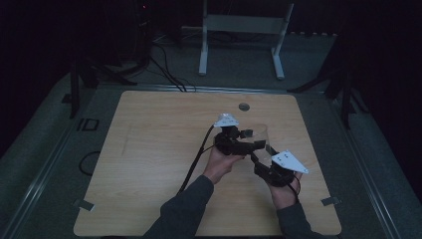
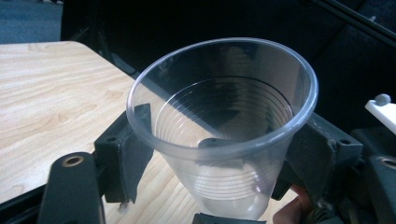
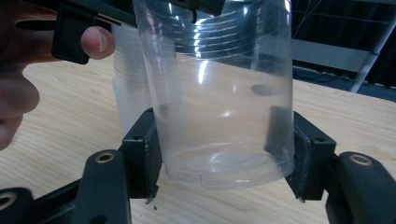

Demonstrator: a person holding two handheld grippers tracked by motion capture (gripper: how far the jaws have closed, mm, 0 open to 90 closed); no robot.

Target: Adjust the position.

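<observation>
A clear plastic cup (image 1: 262, 133) hangs above the right middle of the wooden table (image 1: 149, 149), between both grippers. In the left gripper view I look down into the cup (image 2: 224, 112); my left gripper (image 2: 219, 149) is shut on it just below the rim, a pad on each side. In the right gripper view the base of the cup (image 3: 224, 140) sits between the pads of my right gripper (image 3: 224, 151), which lie against its walls. My left gripper (image 1: 249, 137) comes in from the left and my right gripper (image 1: 263, 152) from the lower right.
A second ribbed clear cup shape (image 3: 128, 93) shows just behind the held one. A thumb (image 3: 98, 42) rests at the left gripper's body. The table has a round grommet (image 1: 243, 106) at the back. A white stand (image 1: 244, 30) and cables (image 1: 164, 69) lie beyond the far edge.
</observation>
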